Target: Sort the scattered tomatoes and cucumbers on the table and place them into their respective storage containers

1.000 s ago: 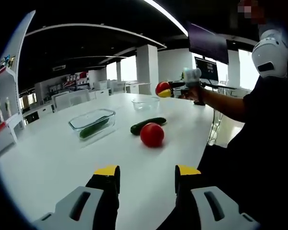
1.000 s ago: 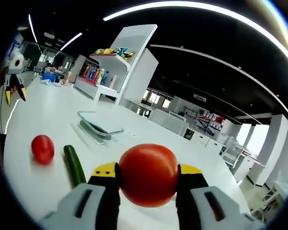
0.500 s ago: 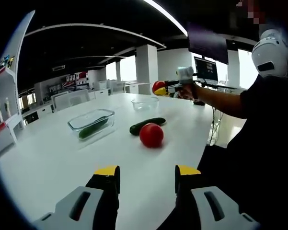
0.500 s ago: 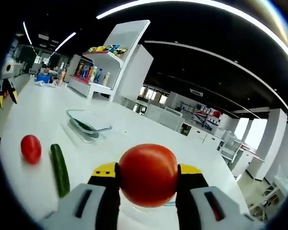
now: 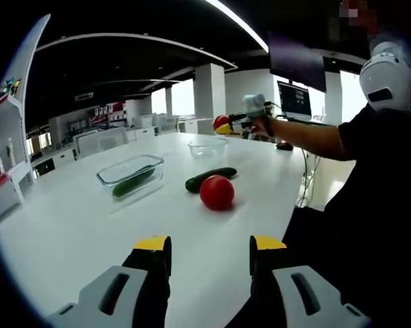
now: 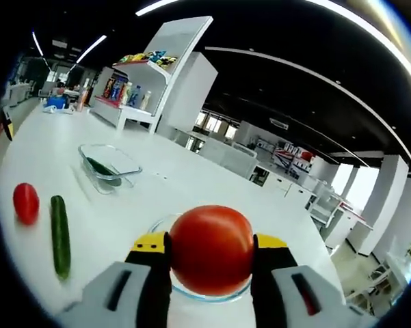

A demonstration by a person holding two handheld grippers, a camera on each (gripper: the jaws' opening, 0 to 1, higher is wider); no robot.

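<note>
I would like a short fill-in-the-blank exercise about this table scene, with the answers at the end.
1. The right hand-held gripper is shut on a ____.
2. The rectangular glass container already holds one ____.
3. On the table, the loose tomato lies beside a loose ____.
4. The left hand-held gripper is open and holds ____.

Answers: tomato; cucumber; cucumber; nothing

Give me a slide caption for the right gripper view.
Right gripper carries a tomato above the round glass bowl.
</note>
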